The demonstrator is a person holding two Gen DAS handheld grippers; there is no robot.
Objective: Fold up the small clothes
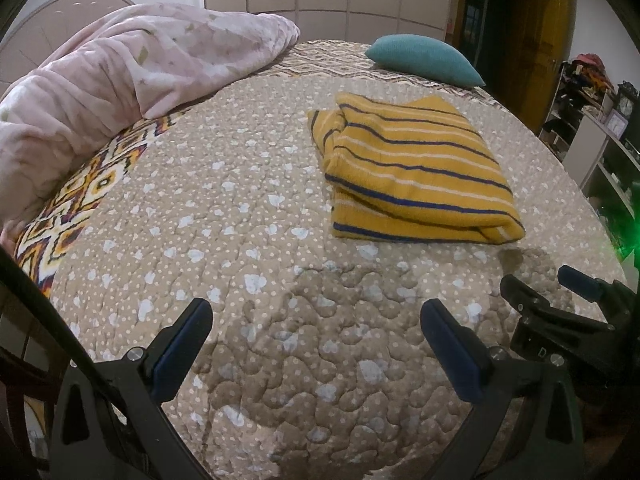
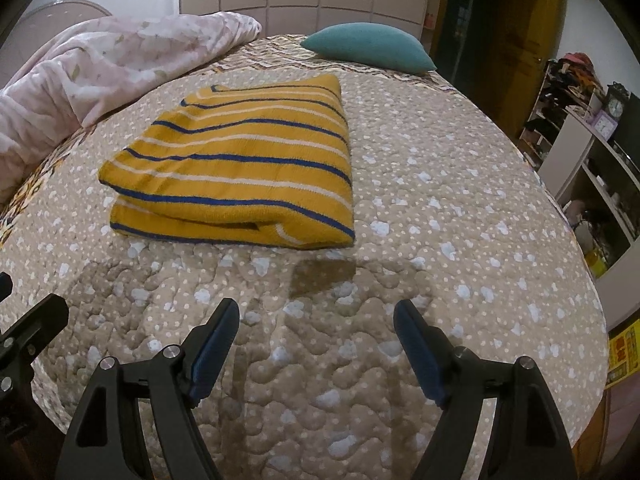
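Garment status: your yellow striped knit top (image 2: 236,164) lies folded into a compact stack on the dotted quilt (image 2: 440,240), well ahead of your left gripper (image 1: 316,344) and right gripper (image 2: 316,344), both spread wide and empty, so I judge little remains.

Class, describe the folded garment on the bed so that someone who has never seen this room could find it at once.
Start at the bed's beige quilt dotted with pale shapes. A crumpled pink blanket lies along the left side and a teal cushion sits at the far end. Nearer than the cushion lies the folded garment: it alone is mustard yellow, with blue and white stripes.
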